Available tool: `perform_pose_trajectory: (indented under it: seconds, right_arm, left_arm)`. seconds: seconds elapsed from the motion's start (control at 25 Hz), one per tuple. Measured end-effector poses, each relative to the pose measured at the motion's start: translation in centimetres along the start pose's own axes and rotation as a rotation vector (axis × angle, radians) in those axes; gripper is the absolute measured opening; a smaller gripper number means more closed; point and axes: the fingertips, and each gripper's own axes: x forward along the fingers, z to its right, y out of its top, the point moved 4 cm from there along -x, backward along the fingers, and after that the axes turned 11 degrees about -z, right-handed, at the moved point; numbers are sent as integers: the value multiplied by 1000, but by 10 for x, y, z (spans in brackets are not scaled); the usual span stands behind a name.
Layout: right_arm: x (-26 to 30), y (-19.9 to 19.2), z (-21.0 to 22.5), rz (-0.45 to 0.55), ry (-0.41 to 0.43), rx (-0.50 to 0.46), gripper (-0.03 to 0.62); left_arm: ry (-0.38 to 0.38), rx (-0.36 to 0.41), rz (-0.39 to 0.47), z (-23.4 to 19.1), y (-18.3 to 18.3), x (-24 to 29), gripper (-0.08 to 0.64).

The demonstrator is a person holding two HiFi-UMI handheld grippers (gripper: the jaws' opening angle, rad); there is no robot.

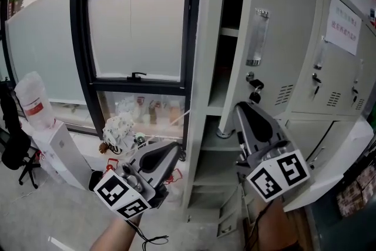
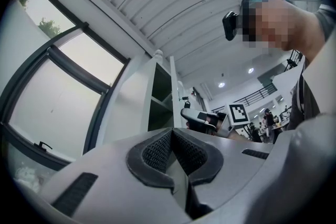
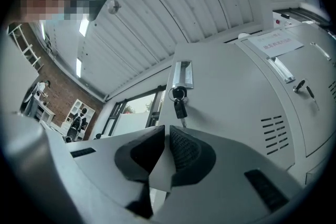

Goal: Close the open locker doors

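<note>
A tall grey locker's upper door stands open, showing dark shelves inside. Its clear handle has a key hanging below it. A lower door also swings out at the right. My right gripper is shut and empty, its tip close to the upper door's lower edge just under the key. In the right gripper view the handle and key sit right above the right gripper. My left gripper is shut, empty and lower left, apart from the locker; the left gripper faces the locker.
Closed lockers with a paper notice stand to the right. A black-framed window is on the left, with bags and clutter at its foot. A plastic bottle on a white box and a black chair stand far left.
</note>
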Motion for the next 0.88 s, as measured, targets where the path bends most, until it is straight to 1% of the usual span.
perform_pose_trajectory:
  seconds: [0.24,0.6,0.88]
  right_arm:
    - [6,-9,11,-3,21,22,17]
    - [22,-21,16,-8,37,58,17]
    - [33,-31,22,-21,42,69,17]
  left_arm:
    - [26,2,-11,0,-4,6,9]
    - [54,8,-22,-8,-4,4,9]
    - [64,10,-24,-15,-7,7,9]
